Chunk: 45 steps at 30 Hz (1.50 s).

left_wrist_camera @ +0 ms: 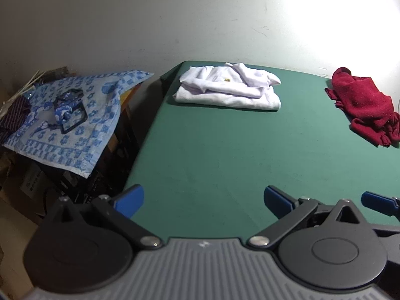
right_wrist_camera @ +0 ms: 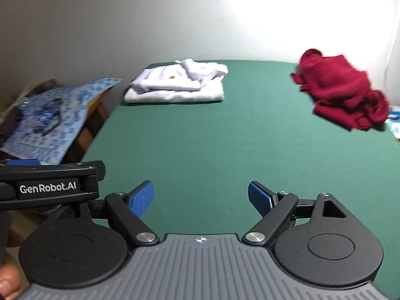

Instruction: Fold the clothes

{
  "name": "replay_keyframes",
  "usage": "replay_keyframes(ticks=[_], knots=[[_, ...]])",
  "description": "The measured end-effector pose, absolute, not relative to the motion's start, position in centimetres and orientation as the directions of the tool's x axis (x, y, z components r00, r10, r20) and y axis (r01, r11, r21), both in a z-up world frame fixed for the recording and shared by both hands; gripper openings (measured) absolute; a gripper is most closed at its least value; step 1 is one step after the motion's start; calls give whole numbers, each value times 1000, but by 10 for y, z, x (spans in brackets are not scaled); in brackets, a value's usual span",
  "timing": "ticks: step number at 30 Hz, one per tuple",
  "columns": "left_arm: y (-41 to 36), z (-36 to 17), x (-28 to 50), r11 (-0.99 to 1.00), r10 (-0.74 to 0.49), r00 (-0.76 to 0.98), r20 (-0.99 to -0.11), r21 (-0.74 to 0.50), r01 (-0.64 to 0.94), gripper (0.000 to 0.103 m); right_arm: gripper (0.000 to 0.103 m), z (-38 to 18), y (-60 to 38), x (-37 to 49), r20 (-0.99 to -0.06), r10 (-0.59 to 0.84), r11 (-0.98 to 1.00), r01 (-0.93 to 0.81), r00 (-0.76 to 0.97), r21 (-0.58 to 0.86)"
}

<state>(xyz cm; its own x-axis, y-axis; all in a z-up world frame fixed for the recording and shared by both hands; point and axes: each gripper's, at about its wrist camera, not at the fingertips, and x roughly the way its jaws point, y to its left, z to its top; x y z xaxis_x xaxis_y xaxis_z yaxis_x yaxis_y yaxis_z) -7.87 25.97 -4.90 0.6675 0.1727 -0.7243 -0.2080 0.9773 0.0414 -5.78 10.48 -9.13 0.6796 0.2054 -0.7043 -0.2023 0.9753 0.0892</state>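
Observation:
A folded white garment point(left_wrist_camera: 227, 87) point(right_wrist_camera: 177, 83) lies at the far left of the green table point(left_wrist_camera: 225, 155) point(right_wrist_camera: 212, 145). A crumpled red garment point(left_wrist_camera: 365, 102) point(right_wrist_camera: 342, 87) sits at the far right. My left gripper point(left_wrist_camera: 203, 200) hovers open over the table's near left edge, nothing between its blue pads. My right gripper point(right_wrist_camera: 201, 198) is open too, above the near middle of the table, empty. The left gripper's body point(right_wrist_camera: 50, 187) shows beside it at the left, and a blue pad of the right gripper point(left_wrist_camera: 377, 201) shows in the left wrist view.
Left of the table a blue and white patterned cloth point(left_wrist_camera: 70, 120) point(right_wrist_camera: 50, 120) covers a pile of boxes, with a small dark patterned item point(left_wrist_camera: 70, 107) on it. A white wall point(left_wrist_camera: 175, 20) backs the table. A fingertip point(right_wrist_camera: 7, 285) shows at the bottom left.

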Motion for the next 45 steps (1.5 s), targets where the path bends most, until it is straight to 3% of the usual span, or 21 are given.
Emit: replay_keyframes(ticks=[4, 11, 19, 27, 32, 36, 40, 45], knots=[[267, -49, -80, 976, 217, 700, -680, 127, -180, 102, 87, -94, 114, -57, -710, 153, 987, -139, 687, 78], [287, -48, -77, 975, 222, 729, -647, 136, -176, 102, 87, -95, 124, -56, -705, 41, 999, -24, 708, 34], [299, -56, -62, 988, 136, 679, -721, 48, -147, 102, 87, -85, 137, -40, -671, -25, 998, -19, 741, -58], [304, -63, -53, 969, 216, 655, -724, 78, -234, 102, 88, -86, 145, -22, -665, 24, 998, -58, 746, -28], [306, -65, -53, 959, 261, 682, -683, 102, -264, 102, 88, -89, 147, -12, -673, 68, 997, -79, 737, 14], [308, -63, -52, 961, 242, 699, -673, 68, -267, 102, 88, -92, 148, -7, -679, 81, 996, -88, 730, 24], [301, -61, -52, 953, 288, 699, -655, 120, -280, 102, 88, -92, 149, -6, -676, 84, 995, -97, 732, 19], [306, -58, -51, 964, 242, 677, -695, 93, -248, 102, 88, -91, 142, -9, -680, 105, 994, -85, 726, 63]])
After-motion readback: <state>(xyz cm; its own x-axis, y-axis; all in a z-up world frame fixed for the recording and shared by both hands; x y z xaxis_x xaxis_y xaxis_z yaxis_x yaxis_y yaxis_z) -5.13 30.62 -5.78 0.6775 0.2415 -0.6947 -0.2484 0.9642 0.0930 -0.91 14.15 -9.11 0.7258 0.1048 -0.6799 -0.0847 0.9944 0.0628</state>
